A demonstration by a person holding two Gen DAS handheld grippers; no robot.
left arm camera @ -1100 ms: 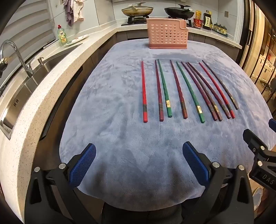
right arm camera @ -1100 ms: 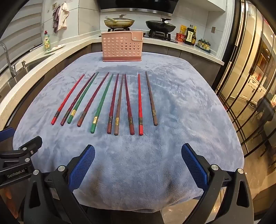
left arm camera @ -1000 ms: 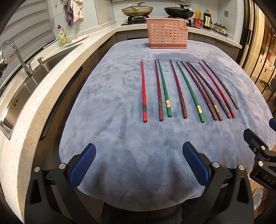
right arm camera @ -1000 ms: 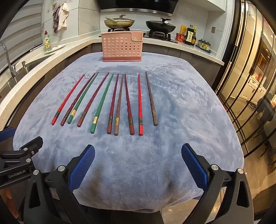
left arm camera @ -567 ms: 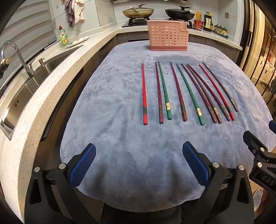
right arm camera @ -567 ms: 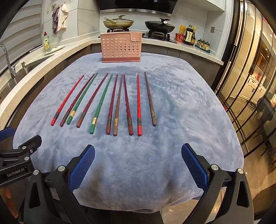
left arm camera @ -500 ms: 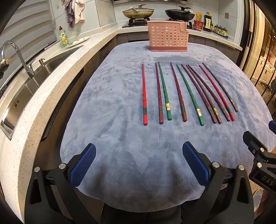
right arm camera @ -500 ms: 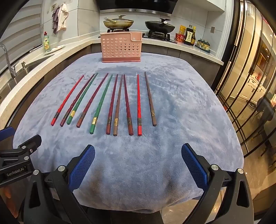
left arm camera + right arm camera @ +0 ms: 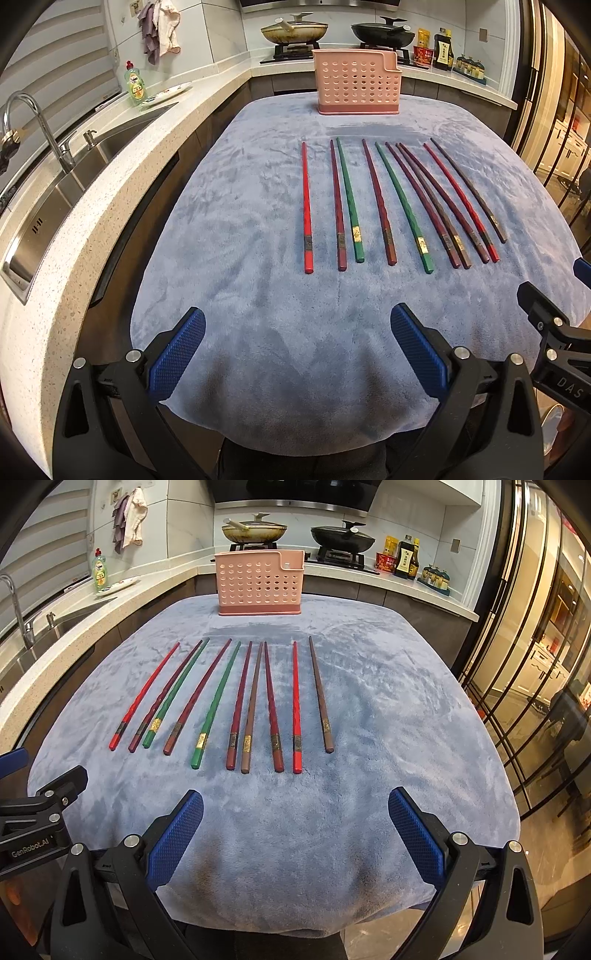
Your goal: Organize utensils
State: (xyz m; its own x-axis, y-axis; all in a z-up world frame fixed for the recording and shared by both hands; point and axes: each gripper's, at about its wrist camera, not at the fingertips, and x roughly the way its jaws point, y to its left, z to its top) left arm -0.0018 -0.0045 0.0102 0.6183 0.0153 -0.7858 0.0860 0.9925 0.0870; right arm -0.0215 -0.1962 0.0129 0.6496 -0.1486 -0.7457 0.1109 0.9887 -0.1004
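Several chopsticks lie side by side on a blue-grey cloth (image 9: pixel 258 325): bright red (image 9: pixel 306 206), green (image 9: pixel 349 206), dark red and brown ones; the same row shows in the right wrist view (image 9: pixel 251 705). A pink perforated utensil holder (image 9: pixel 356 82) stands upright at the cloth's far end, also in the right wrist view (image 9: pixel 259 584). My left gripper (image 9: pixel 297 350) is open and empty over the cloth's near edge. My right gripper (image 9: pixel 295 829) is open and empty over the near edge, to the right of the left one.
A stone counter with a sink (image 9: pixel 70 177) and tap runs along the left. A dish-soap bottle (image 9: pixel 136 83) and a plate stand behind it. Two pans (image 9: pixel 255 530) sit on the stove behind the holder, with sauce bottles (image 9: pixel 404 557). Glass doors are on the right.
Both views have shifted slightly; the chopsticks sit a little lower in frame. Nothing was taken hold of; both grippers stay open.
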